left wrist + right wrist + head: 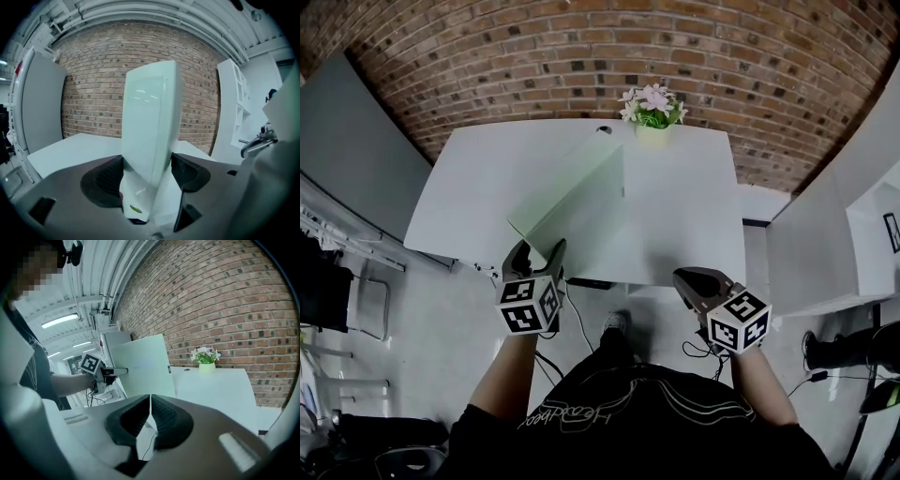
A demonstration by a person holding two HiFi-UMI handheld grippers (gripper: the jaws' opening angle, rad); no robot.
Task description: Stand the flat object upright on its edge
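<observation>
Centre: left gripper clamps green panel nearly upright on table | lower right: right gripper closed, empty | release left.

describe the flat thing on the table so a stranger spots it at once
Find the white table against the brick wall. At its near left, a slim pale green box is tipped up, one corner in the left gripper's jaws. Unlike the small flower pot at the far edge, it is large and flat.
</observation>
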